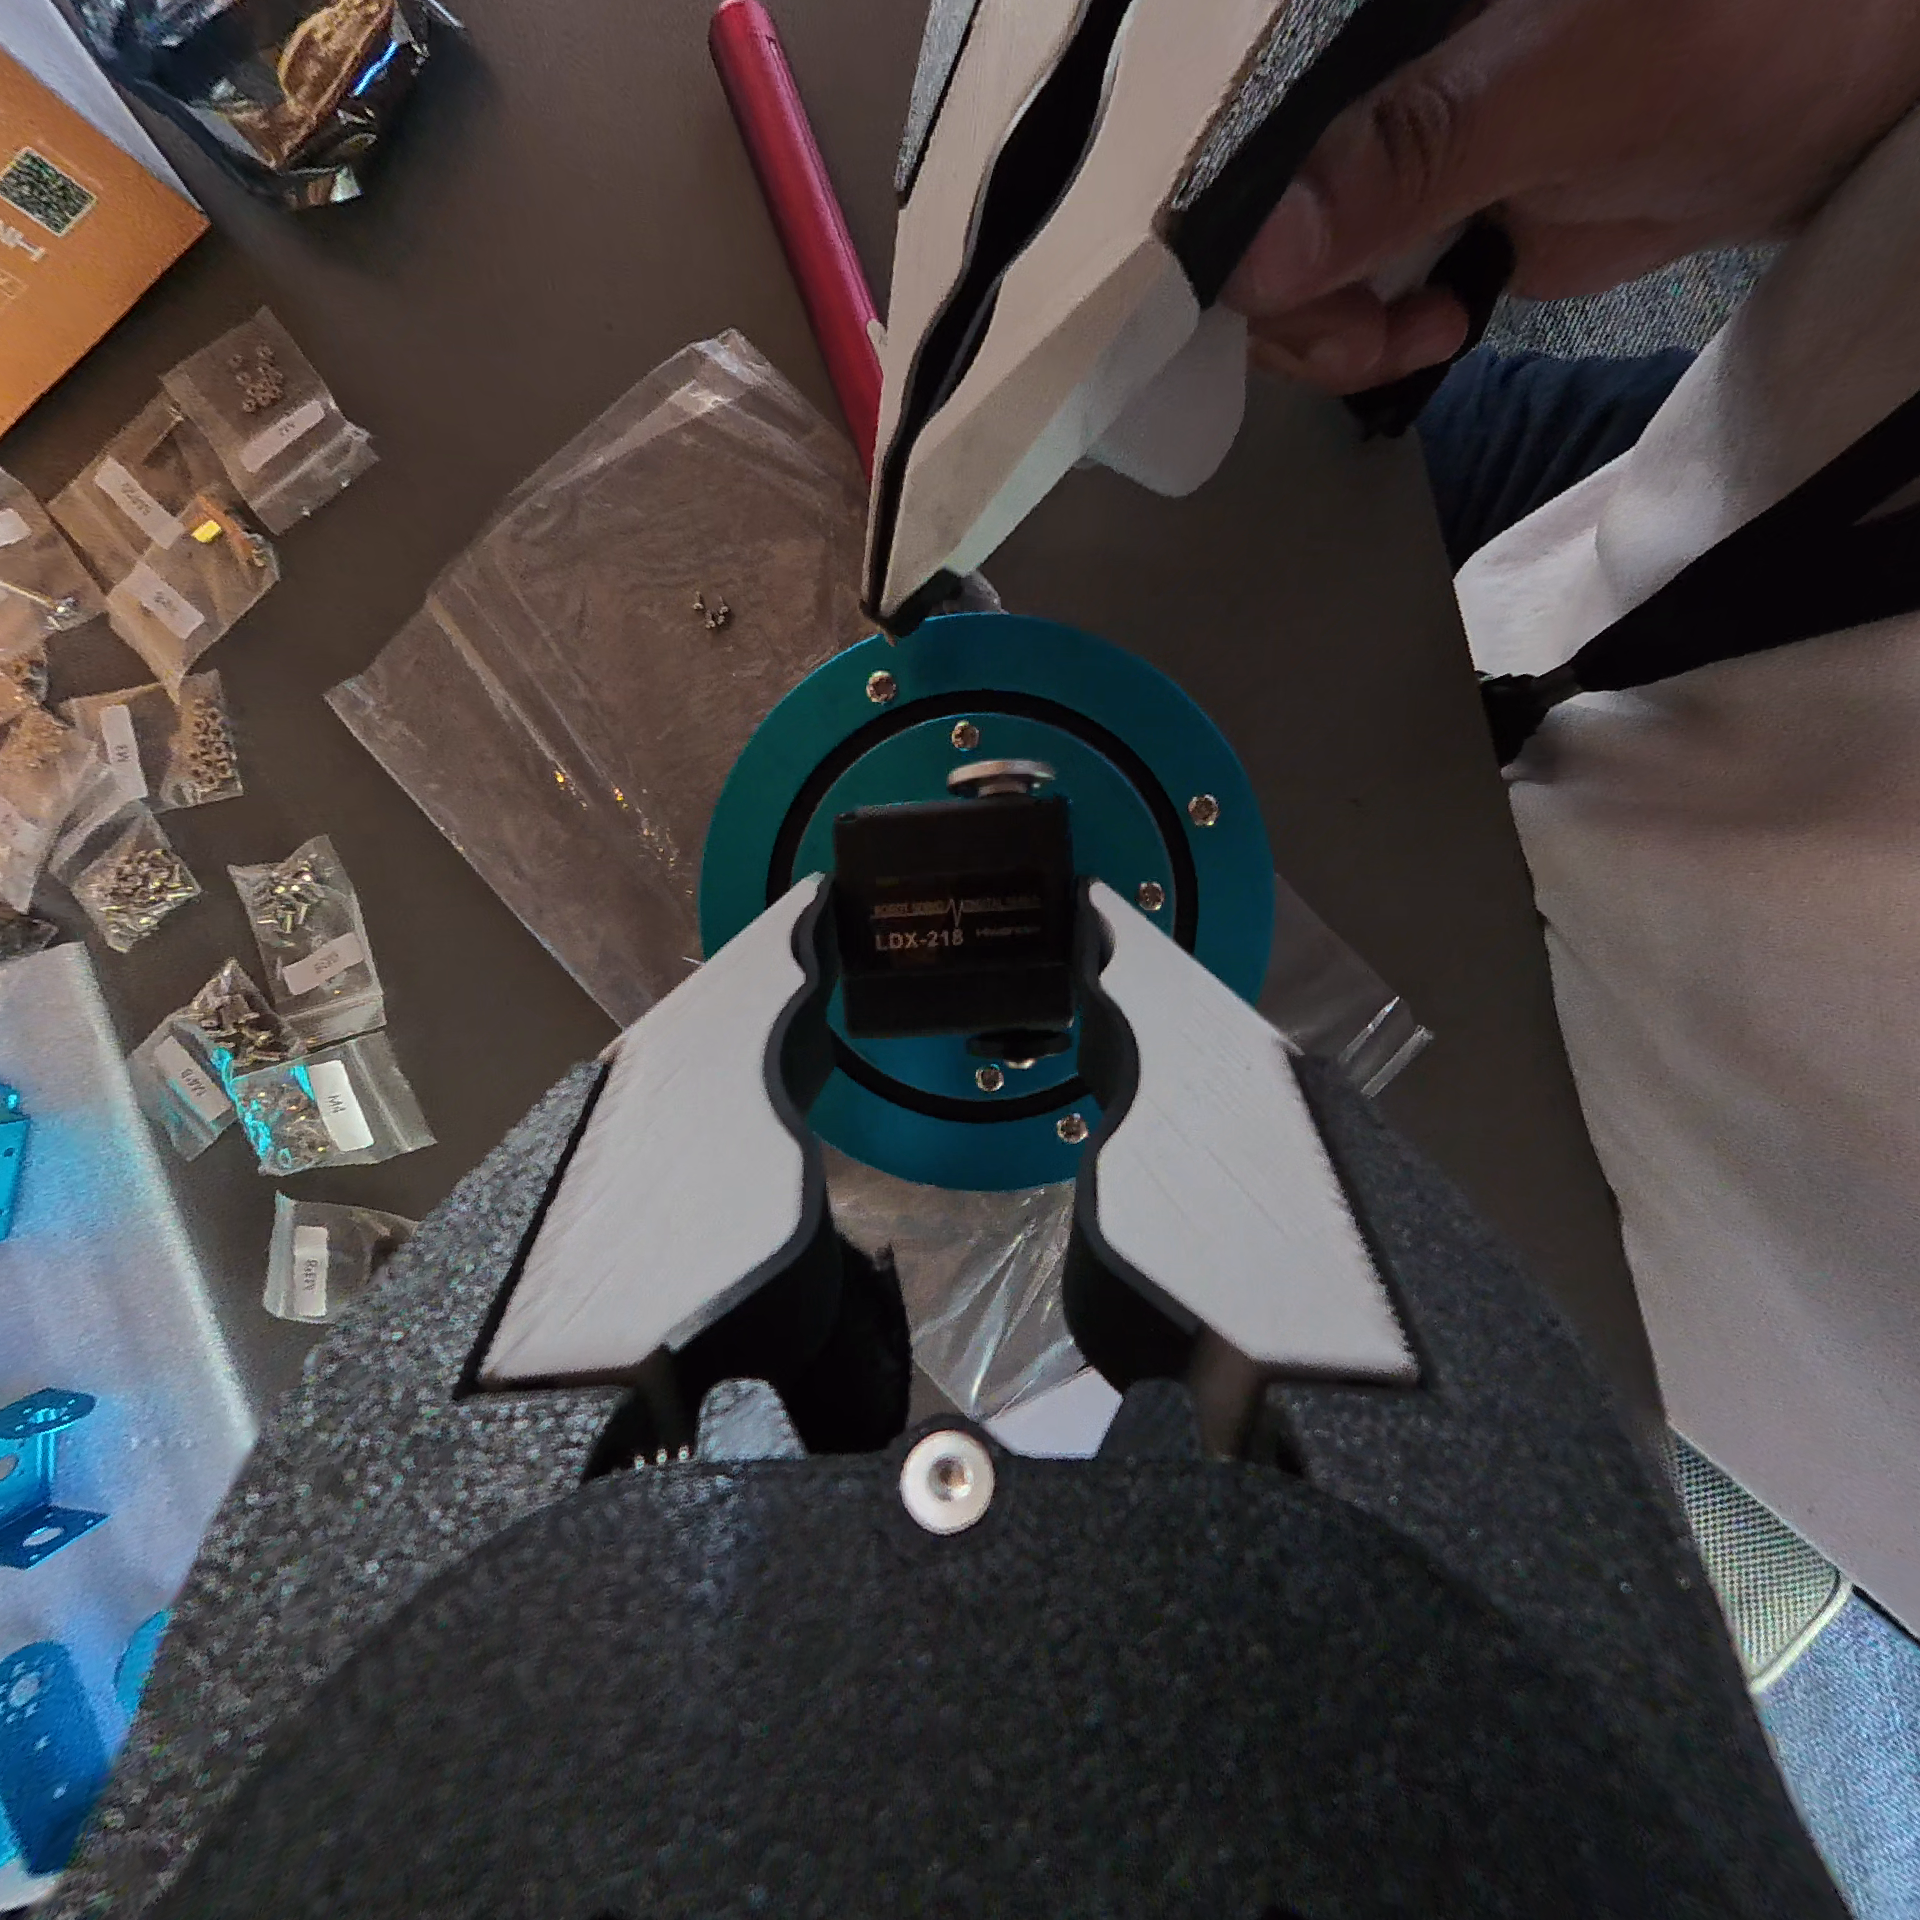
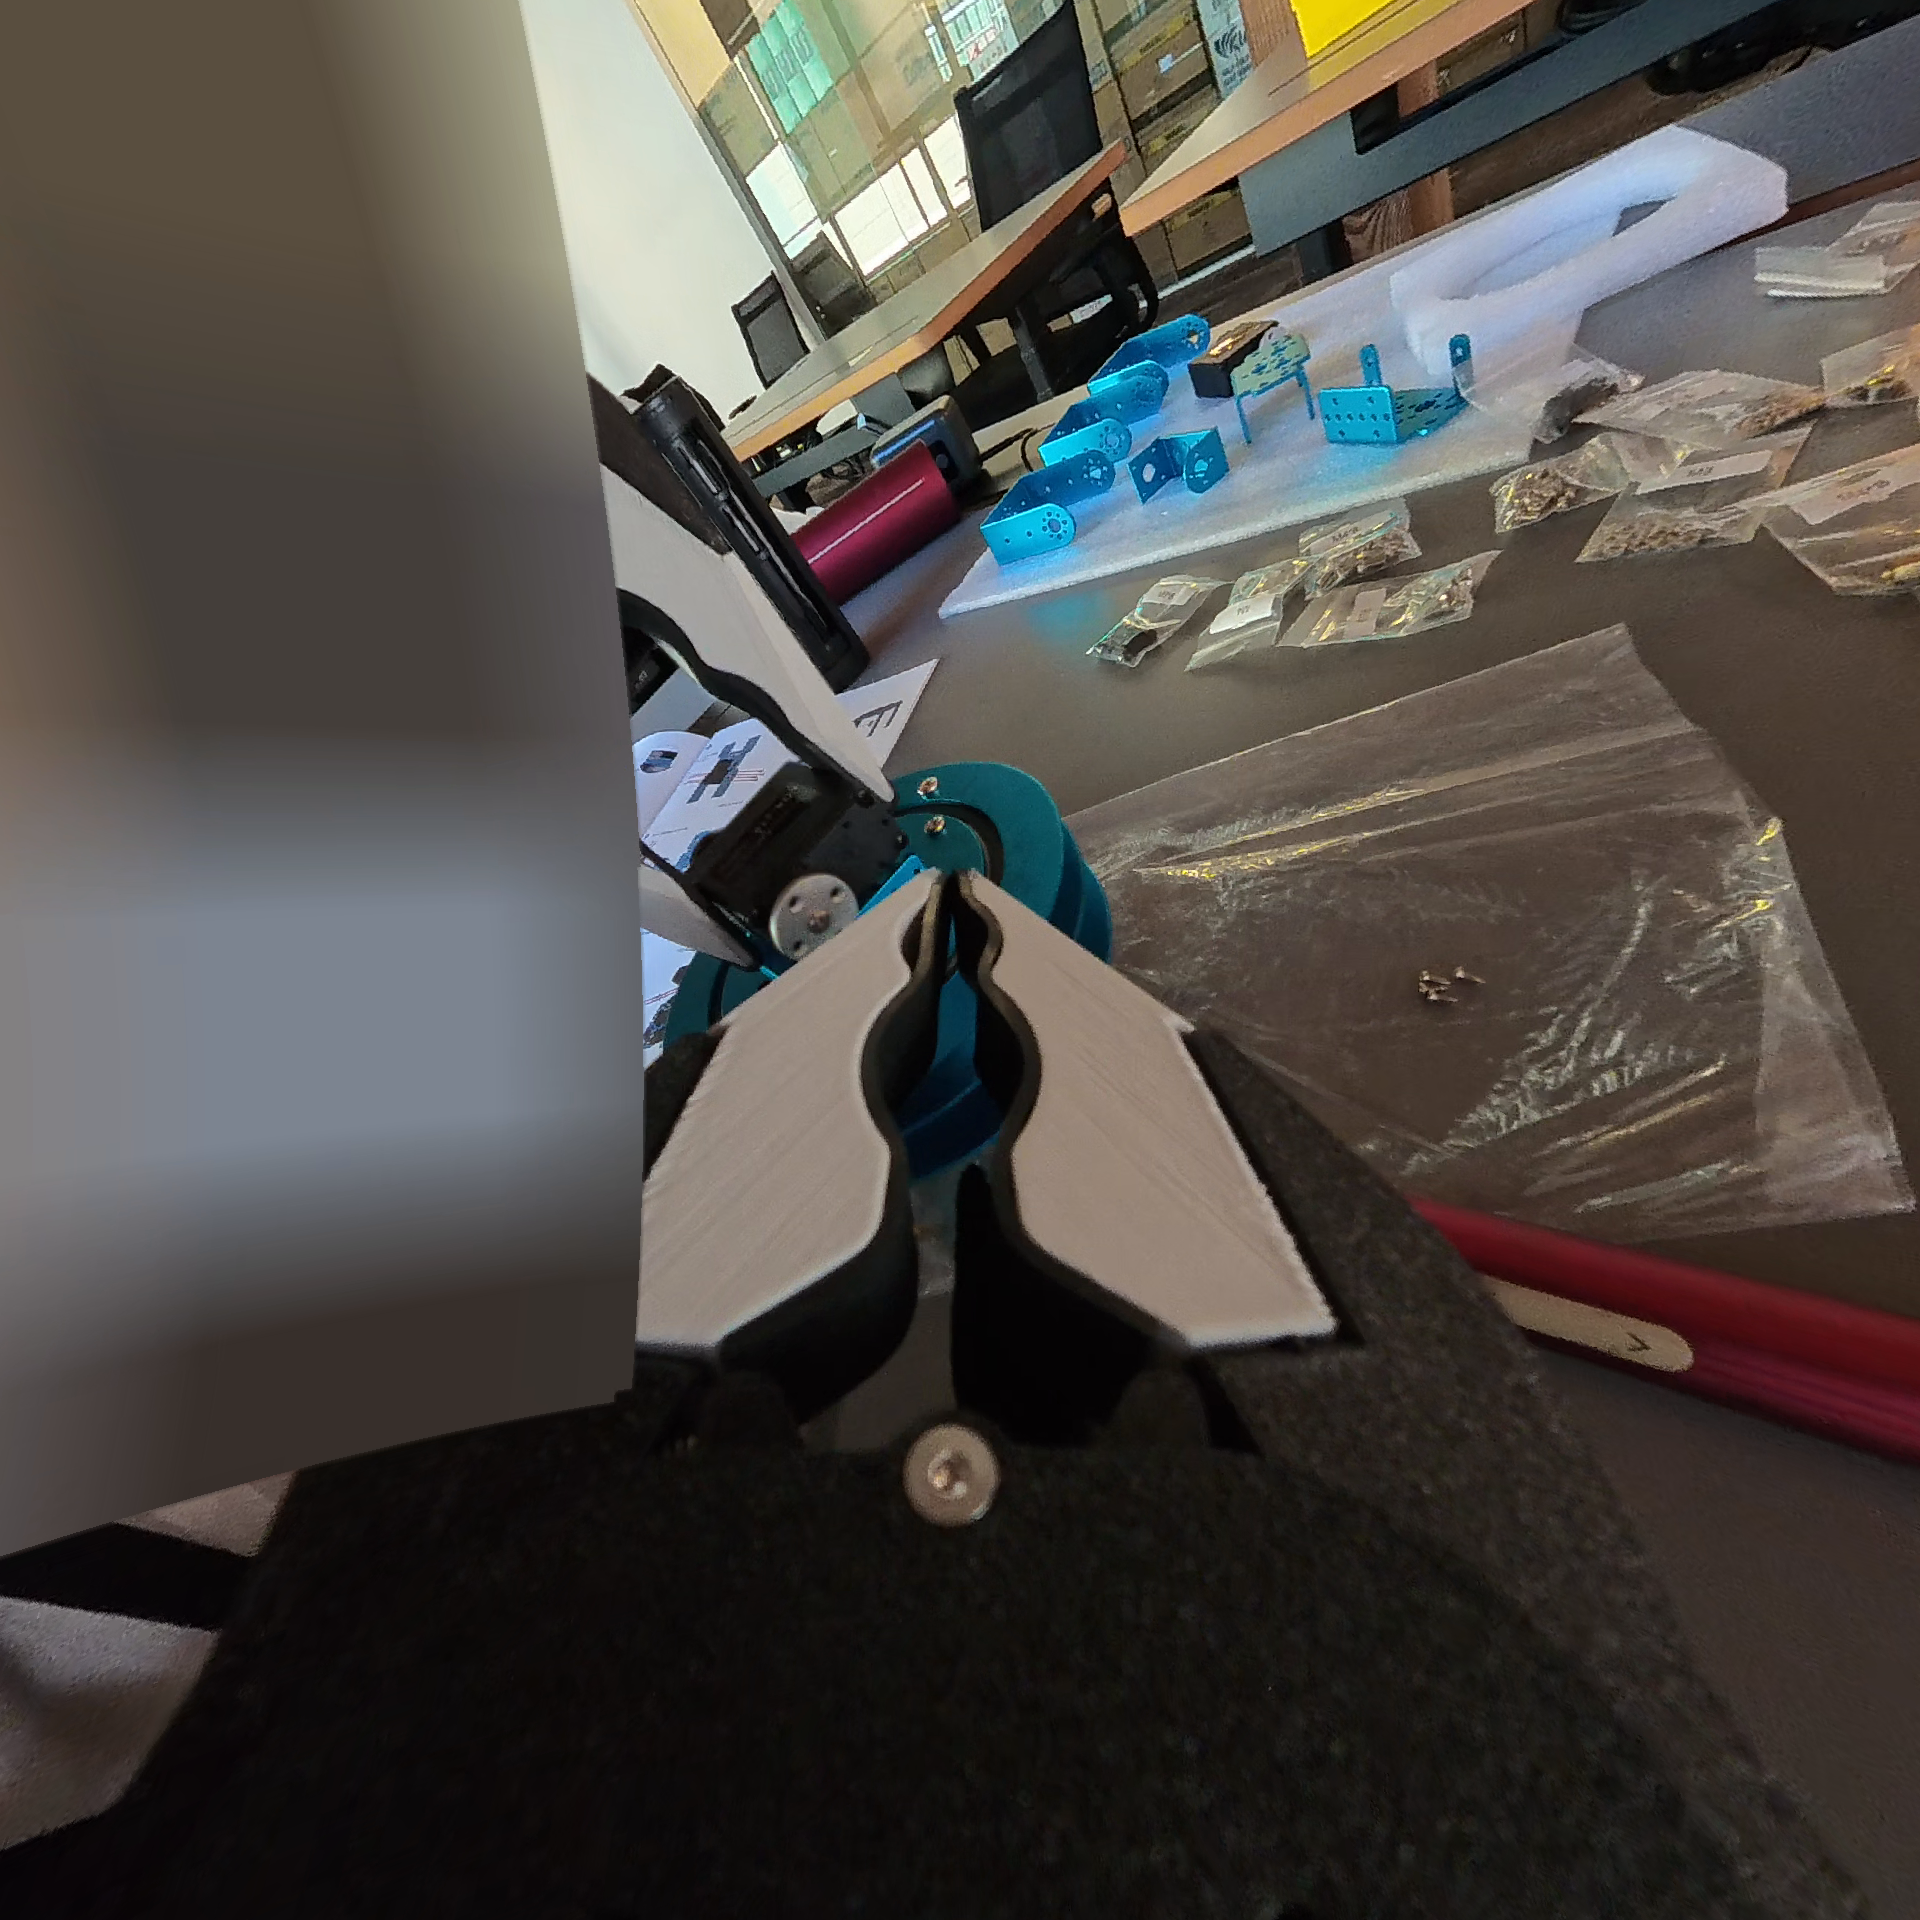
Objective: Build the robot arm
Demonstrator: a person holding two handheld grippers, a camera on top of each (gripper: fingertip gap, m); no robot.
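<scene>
A black servo stands on a round teal base on the dark table. My left gripper is shut on the servo, one fingertip on each side. In the right wrist view its white fingers clamp the servo above the teal base. My right gripper is shut, with its tips at the base's far rim beside the servo's metal horn. In the left wrist view it comes down from above onto the rim by a screw hole. Whether it pinches something tiny cannot be told.
A clear plastic bag with loose screws lies left of the base. A red tube lies behind it. Small bags of screws, blue brackets on white foam and an orange box sit farther off. A person's white clothing is at the right.
</scene>
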